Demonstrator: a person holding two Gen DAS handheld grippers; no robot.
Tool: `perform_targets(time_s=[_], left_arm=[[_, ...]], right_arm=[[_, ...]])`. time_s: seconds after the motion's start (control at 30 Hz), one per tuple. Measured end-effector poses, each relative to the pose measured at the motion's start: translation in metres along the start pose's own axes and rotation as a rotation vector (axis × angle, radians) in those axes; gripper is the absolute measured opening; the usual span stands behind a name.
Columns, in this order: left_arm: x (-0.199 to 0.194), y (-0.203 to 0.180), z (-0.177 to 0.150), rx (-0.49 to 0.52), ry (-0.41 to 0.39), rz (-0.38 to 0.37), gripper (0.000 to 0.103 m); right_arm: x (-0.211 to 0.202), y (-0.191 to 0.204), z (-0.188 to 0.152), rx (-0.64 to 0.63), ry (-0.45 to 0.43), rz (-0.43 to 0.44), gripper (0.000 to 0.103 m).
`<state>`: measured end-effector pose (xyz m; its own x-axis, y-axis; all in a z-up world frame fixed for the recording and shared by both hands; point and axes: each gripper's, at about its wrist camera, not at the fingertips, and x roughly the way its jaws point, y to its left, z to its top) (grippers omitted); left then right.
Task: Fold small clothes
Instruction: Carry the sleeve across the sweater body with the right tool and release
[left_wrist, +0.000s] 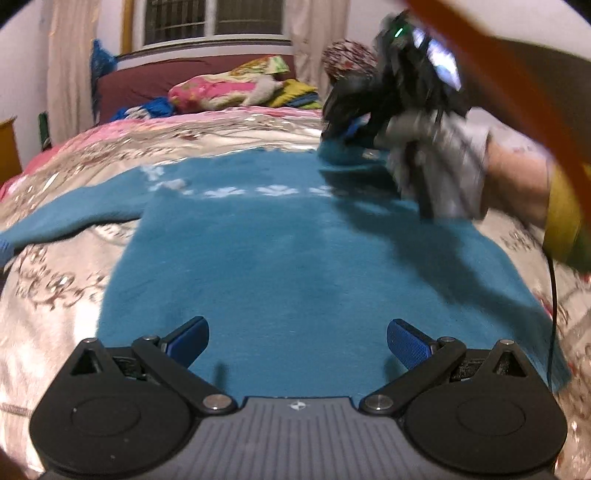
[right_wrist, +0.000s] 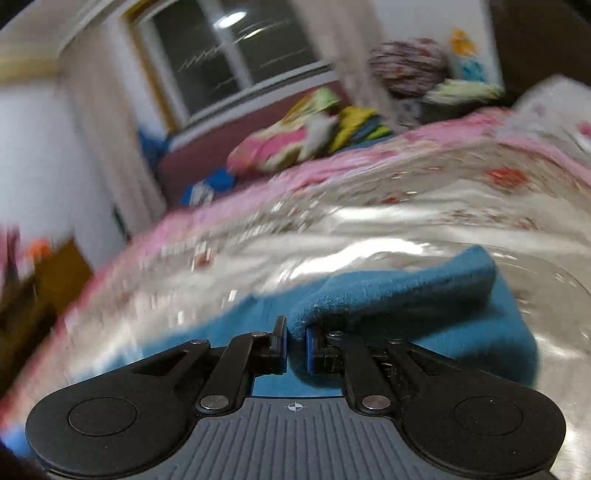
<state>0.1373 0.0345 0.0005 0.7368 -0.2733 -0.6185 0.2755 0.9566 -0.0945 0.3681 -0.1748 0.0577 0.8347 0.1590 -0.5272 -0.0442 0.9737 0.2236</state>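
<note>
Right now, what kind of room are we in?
A bedroom, most likely: a bed with a floral quilt, pillows piled at a maroon headboard, and a curtained window behind.

Left tool (left_wrist: 297, 341) spread; right tool (right_wrist: 296, 349) clamped.

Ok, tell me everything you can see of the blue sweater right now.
The blue sweater is a fuzzy teal knit with a row of white flower shapes across its chest. It lies spread flat on the floral bedspread, one sleeve stretched out toward the left of the left wrist view. The other sleeve is lifted and folded over the body, pinched between the pads of the right gripper, which a gloved hand carries. The left gripper hovers open above the hem, touching nothing.
</note>
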Motion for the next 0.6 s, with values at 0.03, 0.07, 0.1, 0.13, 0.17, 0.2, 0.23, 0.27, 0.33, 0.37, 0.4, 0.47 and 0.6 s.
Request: perform_targets(time_s=[0.03,0.07,0.1,0.13,0.17,0.2,0.23,0.27,0.33,0.37,0.4,0.47,0.6], left_arm=[[0.001,0.006,0.001,-0.018,0.0,-0.007,0.103],[0.002,0.012,0.002,-0.028,-0.001,-0.015,0.103],[0.002,0.017,0.003,-0.031,-0.007,-0.018,0.103],[0.002,0.021,0.004,-0.03,-0.016,-0.014,0.103],[0.001,0.025,0.004,-0.03,-0.023,-0.01,0.103],[0.002,0.029,0.004,-0.029,-0.027,-0.008,0.103],[0.002,0.032,0.004,-0.03,-0.032,-0.007,0.103],[0.001,0.035,0.004,-0.03,-0.036,-0.007,0.103],[0.001,0.039,0.003,-0.028,-0.042,-0.009,0.103],[0.0,0.04,0.003,-0.025,-0.047,-0.01,0.103],[-0.001,0.04,0.003,-0.02,-0.052,-0.01,0.103],[-0.006,0.039,0.001,-0.002,-0.07,-0.006,0.103],[-0.013,0.037,0.002,0.009,-0.089,-0.019,0.103]], right_arm=[[0.008,0.015,-0.005,-0.049,0.015,-0.009,0.01],[0.017,0.032,-0.014,-0.1,0.036,-0.017,0.01],[0.022,0.046,-0.023,-0.143,0.05,-0.027,0.01],[0.027,0.06,-0.032,-0.191,0.058,-0.044,0.01],[0.031,0.071,-0.041,-0.252,0.062,-0.068,0.01],[0.033,0.081,-0.05,-0.312,0.06,-0.091,0.01],[0.036,0.09,-0.058,-0.375,0.056,-0.114,0.011],[0.039,0.099,-0.066,-0.45,0.054,-0.139,0.011],[0.045,0.105,-0.074,-0.538,0.056,-0.164,0.012],[0.047,0.109,-0.079,-0.575,0.066,-0.171,0.014],[0.053,0.111,-0.08,-0.592,0.072,-0.176,0.014],[0.053,0.115,-0.086,-0.62,0.074,-0.187,0.015],[0.051,0.122,-0.092,-0.658,0.071,-0.191,0.027]])
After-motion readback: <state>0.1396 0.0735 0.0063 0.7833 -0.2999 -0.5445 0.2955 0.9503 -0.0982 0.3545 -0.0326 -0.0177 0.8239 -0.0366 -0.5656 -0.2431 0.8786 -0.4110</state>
